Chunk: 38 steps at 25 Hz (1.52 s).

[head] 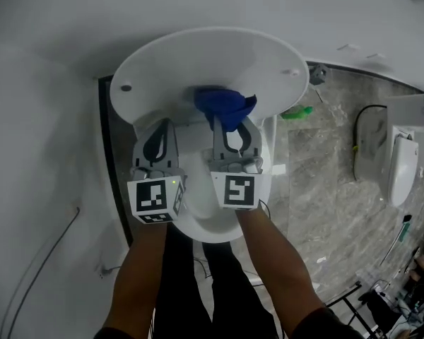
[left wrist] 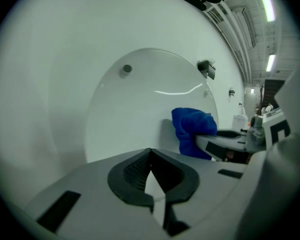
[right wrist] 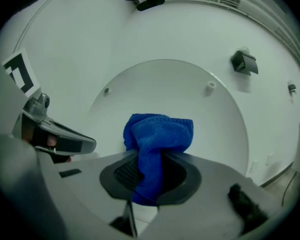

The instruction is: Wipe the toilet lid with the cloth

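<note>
Holding the two grippers side by side at the centre of the head view, we point both at the raised toilet lid (head: pixel 212 58). The right gripper (head: pixel 232 136) is clamped on the blue cloth (head: pixel 225 106). The cloth bunches out beyond the jaw tips, just in front of the lower part of the lid and a little right of its middle. We cannot tell if it touches the lid. The left gripper (head: pixel 159 129) has its jaws pressed together with nothing between them. It is just beside the right one, toward the left of the frame.

The round edge of the lid runs free across the upper part of the frame. Bare lid surface is at the left, at the right and above the cloth. Two small bumpers (head: pixel 126 87) sit near this edge, one at each side. The white bowl (head: pixel 201 221) lies under the grippers.

The lid is white, smooth and shiny. At the left stands a white wall (head: pixel 42 154). At the right we see a grey marble floor (head: pixel 325 182), and a second toilet (head: pixel 403 164) near the right border.
</note>
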Tool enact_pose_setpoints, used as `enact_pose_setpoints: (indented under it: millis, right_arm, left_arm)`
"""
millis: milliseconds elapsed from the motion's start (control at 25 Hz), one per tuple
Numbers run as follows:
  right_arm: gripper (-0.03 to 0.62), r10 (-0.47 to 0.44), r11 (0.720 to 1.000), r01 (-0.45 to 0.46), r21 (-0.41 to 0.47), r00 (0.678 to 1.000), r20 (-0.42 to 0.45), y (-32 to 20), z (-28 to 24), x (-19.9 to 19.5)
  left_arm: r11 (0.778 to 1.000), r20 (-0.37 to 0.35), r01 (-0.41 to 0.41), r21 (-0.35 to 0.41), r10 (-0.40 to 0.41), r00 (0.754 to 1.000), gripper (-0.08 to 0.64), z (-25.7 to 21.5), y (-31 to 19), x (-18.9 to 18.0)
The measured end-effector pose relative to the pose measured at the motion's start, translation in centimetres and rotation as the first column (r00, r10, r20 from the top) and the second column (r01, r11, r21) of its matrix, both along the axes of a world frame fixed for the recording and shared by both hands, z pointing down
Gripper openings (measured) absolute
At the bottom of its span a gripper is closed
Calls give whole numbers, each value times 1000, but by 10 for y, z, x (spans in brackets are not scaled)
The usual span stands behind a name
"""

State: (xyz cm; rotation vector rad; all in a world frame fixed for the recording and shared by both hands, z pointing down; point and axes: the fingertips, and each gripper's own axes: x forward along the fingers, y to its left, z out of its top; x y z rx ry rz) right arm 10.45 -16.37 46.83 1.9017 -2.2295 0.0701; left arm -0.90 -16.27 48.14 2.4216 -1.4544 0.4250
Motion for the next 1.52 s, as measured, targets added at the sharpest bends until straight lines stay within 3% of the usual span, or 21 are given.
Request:
enact_pose_setpoints:
  millis: [360, 520, 680, 840, 1120, 1320, 1520]
  right_arm:
    - [66, -226, 968, 236, -87, 968, 110, -8, 32, -130]
    - [66, -282, 943, 299, -143, 951, 128, -7, 47, -160]
    - [66, -287, 936, 305, -175, 950, 123, -14, 56, -165]
    - [66, -243, 947, 255, -196, 966, 83, -22, 58, -137]
    - [66, -68, 976, 69, -209, 998, 13, -21, 65, -35]
    - [66, 32, 981, -38, -188, 999, -32, -13, 64, 30]
    - [66, 144, 970, -149, -190, 989, -42, 1, 63, 91]
  left_arm:
    - [983, 46, 181, -31, -180, 983, 9, 22, 7, -105]
    - [980, 48, 192, -46, -190, 981, 9, 26, 14, -118]
    - [983, 49, 174, -55, -172, 984, 9, 36, 15, -113]
    - [987, 37, 145, -67, -143, 989, 9, 40, 13, -94]
    - [996, 44, 52, -69, -49, 998, 9, 39, 12, -42]
    - [997, 48, -16, -72, 19, 999, 9, 46, 12, -4]
    - [994, 38, -78, -76, 81, 996, 9, 46, 13, 37]
